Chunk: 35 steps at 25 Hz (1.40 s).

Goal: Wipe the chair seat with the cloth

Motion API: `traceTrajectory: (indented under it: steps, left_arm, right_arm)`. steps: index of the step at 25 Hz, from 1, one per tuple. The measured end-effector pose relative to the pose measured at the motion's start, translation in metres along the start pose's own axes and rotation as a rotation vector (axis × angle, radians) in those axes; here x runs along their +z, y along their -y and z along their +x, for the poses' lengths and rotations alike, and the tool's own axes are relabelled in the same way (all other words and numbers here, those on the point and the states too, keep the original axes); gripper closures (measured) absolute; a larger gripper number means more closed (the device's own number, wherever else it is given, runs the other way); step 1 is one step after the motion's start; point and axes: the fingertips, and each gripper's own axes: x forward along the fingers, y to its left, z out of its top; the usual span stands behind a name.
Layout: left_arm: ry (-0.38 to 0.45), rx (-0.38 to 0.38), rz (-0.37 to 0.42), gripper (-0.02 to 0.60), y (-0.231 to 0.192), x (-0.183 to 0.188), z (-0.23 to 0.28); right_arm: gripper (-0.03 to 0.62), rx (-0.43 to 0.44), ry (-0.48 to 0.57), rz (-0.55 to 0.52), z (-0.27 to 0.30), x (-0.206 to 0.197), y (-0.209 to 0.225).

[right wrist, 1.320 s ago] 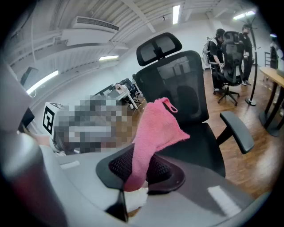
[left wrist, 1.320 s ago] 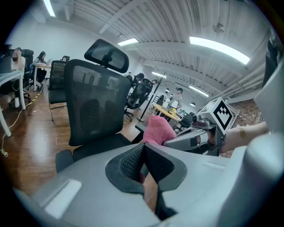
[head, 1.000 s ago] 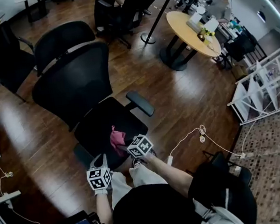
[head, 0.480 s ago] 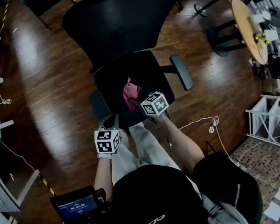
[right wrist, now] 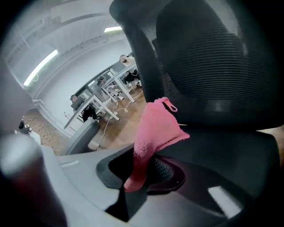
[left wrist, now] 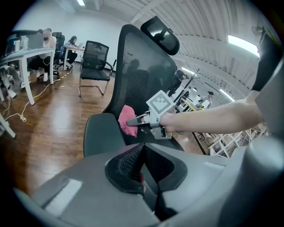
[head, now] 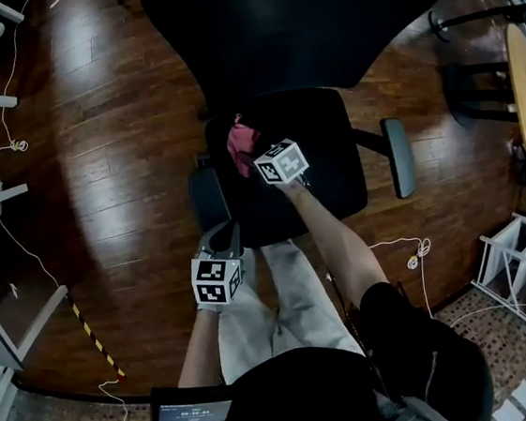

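From overhead, the right gripper (head: 250, 158) reaches over the seat (head: 329, 164), with the cloth (head: 239, 144) at its tips near the seat's back-left corner. Most of the seat lies to the right and toward the person, so I'd expect the wipe to go that way. The left gripper (head: 221, 240) hangs back by the front edge.

Its own view shows its jaws together, holding nothing.

The right gripper view shows the jaws clamped on the cloth, which droops onto the seat.
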Motion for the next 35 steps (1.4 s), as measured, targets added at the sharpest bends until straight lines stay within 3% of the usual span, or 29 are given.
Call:
traceTrajectory:
  steps: [9,16,20,27,35]
  left_arm:
    - [-0.017,0.039,-0.042,0.588,-0.010,-0.014,0.006]
    - [-0.081,0.072,-0.056,0.588,-0.015,-0.020,0.007]
    - [-0.085,0.086,-0.076,0.588,-0.016,-0.020,0.006]
    - [-0.072,0.110,-0.051,0.588,-0.016,-0.019,0.005]
    - [-0.077,0.111,-0.057,0.588,-0.018,-0.019,0.006]
  right_arm:
    - [0.530,0.111,-0.032,-0.052,0.087,0.023,0.002]
    - [0.529,0.123,-0.038,-0.050,0.098,0.021,0.029]
    - [0.530,0.029,-0.054,-0.052,0.083,0.015,0.067]
    - [0.528,-0.144,-0.054,0.050,0.030,-0.012,0.161]
    - [0.528,-0.345,-0.075,0.054,-0.038,-0.037,0.246]
